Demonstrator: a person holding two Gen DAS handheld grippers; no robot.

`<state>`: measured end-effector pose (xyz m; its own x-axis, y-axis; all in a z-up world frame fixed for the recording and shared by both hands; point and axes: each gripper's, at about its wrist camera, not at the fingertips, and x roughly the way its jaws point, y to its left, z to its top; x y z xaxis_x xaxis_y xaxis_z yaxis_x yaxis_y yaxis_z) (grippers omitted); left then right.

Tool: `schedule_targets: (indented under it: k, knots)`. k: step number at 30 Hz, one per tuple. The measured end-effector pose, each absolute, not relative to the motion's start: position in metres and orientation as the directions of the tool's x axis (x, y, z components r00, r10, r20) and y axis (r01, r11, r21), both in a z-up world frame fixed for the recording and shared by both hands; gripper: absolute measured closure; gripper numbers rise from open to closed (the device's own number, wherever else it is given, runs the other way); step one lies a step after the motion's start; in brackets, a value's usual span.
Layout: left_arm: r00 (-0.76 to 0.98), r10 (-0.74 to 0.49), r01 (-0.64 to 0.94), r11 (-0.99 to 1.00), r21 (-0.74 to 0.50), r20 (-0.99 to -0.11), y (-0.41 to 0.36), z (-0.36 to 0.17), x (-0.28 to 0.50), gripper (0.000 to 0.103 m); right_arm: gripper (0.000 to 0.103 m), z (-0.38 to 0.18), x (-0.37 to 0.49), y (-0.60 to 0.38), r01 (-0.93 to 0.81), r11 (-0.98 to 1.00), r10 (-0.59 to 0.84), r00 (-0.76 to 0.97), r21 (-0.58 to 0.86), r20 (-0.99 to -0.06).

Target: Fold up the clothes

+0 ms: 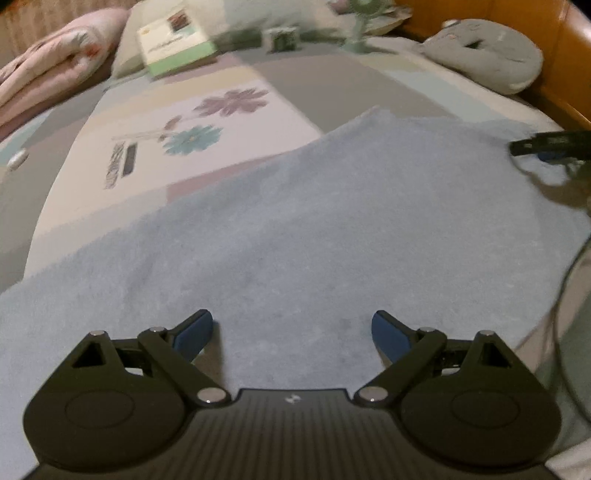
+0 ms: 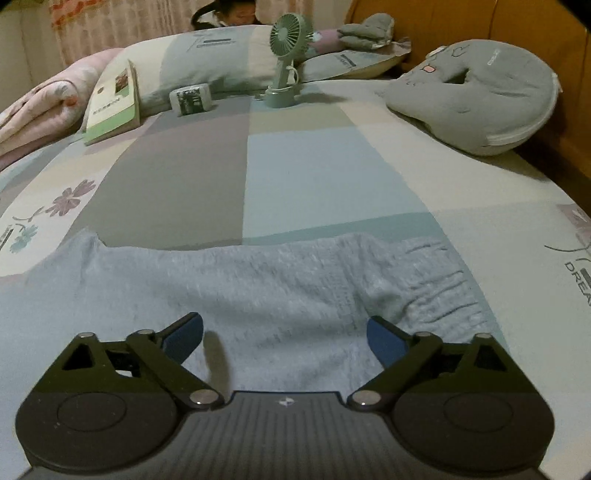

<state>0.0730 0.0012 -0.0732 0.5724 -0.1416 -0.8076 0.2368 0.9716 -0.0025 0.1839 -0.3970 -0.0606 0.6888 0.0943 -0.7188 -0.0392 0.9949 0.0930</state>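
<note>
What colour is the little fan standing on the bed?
The fan is pale green, base included. It shows best in the right wrist view.

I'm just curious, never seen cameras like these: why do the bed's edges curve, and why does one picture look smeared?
Both views: a fisheye lens bows the bedspread. Left wrist view: the book and the fan are smeared by motion blur. Right wrist view: sharper; the left claw finger casts a shadow on the blue garment.

Left gripper (image 1: 291, 332), jaws wide apart, above pale blue garment (image 1: 314, 221) on patchwork bedspread (image 1: 221, 110).
</note>
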Motion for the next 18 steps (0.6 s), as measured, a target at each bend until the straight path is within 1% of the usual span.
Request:
schedule_targets:
  k: [2,5,7,12,16,18]
  knots:
    - [0.574,-0.149,0.236,0.972,-0.011,-0.805,0.005,-0.072,0.072,0.010,0.006,-0.057,0.183,-0.389,-0.039,0.998,0.064,0.677,0.051,-0.733]
    - [0.586,-0.151,0.244,0.970,-0.004,-0.796,0.004,-0.068,0.069,0.010,0.004,-0.044,0.178,-0.369,-0.073,0.997,0.052,0.683,0.003,-0.728]
    - [0.595,-0.152,0.250,0.968,0.003,-0.789,0.004,-0.065,0.067,0.010,0.002,-0.036,0.179,-0.356,-0.112,0.993,0.103,0.680,0.037,-0.725]
    - [0.614,-0.155,0.282,0.959,0.032,-0.774,0.000,-0.061,0.061,0.010,0.001,-0.027,0.190,-0.324,-0.200,0.969,0.240,0.650,0.142,-0.721]
    - [0.607,-0.144,0.283,0.958,0.044,-0.782,0.001,-0.064,0.062,0.010,0.000,-0.044,0.206,-0.302,-0.219,0.964,0.258,0.608,0.154,-0.751]
    - [0.600,-0.137,0.278,0.959,0.045,-0.788,0.003,-0.067,0.063,0.010,0.000,-0.055,0.211,-0.295,-0.218,0.966,0.243,0.589,0.138,-0.771]
